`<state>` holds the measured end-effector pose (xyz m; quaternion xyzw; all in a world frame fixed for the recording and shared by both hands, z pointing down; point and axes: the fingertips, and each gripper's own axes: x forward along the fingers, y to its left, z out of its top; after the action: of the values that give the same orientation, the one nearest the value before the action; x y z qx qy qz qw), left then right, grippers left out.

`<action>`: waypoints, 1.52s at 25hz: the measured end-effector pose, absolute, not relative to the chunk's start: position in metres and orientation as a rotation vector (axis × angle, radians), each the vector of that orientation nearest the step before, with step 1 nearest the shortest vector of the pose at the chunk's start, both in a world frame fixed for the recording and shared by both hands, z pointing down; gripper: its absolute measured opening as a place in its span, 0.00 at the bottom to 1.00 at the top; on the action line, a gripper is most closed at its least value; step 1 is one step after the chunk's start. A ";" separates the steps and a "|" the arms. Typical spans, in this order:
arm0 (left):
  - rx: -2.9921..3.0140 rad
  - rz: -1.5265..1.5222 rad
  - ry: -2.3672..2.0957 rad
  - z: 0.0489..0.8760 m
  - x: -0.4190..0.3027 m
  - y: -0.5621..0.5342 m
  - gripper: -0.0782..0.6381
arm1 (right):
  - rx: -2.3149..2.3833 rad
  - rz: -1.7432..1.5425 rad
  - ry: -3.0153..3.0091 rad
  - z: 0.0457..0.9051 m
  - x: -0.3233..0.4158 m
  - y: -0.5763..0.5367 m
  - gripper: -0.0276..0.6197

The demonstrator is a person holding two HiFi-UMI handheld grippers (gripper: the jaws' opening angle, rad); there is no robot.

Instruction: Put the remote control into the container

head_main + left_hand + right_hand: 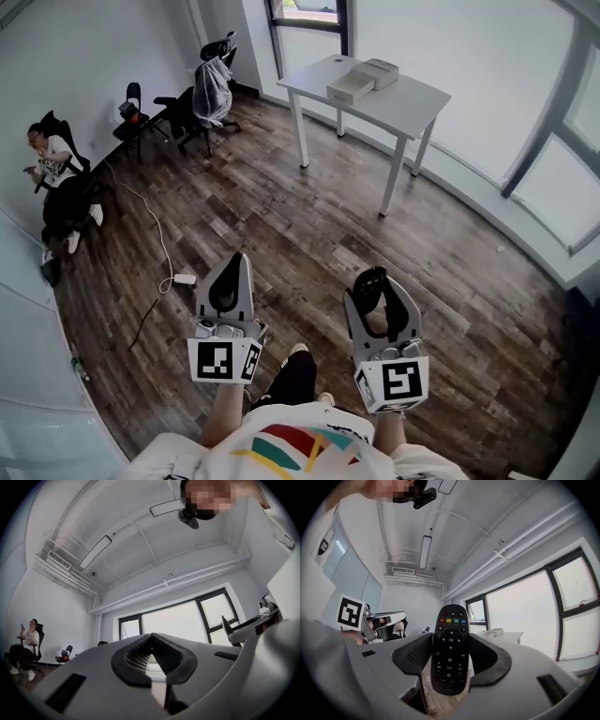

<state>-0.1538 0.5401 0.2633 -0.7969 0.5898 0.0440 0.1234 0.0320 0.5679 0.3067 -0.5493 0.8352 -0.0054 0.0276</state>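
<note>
The black remote control (pixel 450 648) stands upright between the pads of my right gripper (pixel 450 660), buttons facing the camera, and the jaws are shut on its sides. In the head view the remote (pixel 369 286) pokes out past the right gripper (pixel 380 292), held above the wooden floor. To its left, my left gripper (pixel 232 272) is shut with nothing in it; its pads (pixel 140 656) meet at the tip. Two flat pale boxes (pixel 362 80) lie on a white table (pixel 412 98) across the room, far from both grippers.
A person sits on a chair (pixel 52 173) by the left wall. Office chairs (pixel 208 89) stand at the back left. A power strip with a cable (pixel 183 278) lies on the floor just ahead of the left gripper. Large windows (pixel 562 169) line the right side.
</note>
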 end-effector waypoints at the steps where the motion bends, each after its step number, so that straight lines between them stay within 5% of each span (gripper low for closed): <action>1: -2.343 0.151 1.693 0.262 -0.151 0.528 0.11 | -1.704 -0.003 2.569 0.305 0.031 0.560 0.43; 19: -2.516 0.278 1.488 0.253 -0.155 0.284 0.11 | -1.955 0.045 2.499 0.296 0.008 0.354 0.43; 38: -2.595 0.264 1.490 0.276 -0.146 0.172 0.11 | -1.915 0.020 2.606 0.303 -0.009 0.228 0.43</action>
<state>-0.1461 0.1720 0.2764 -0.8618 0.4949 0.0878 0.0686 -0.0087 0.2281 0.3035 -0.5915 0.8050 0.0063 -0.0460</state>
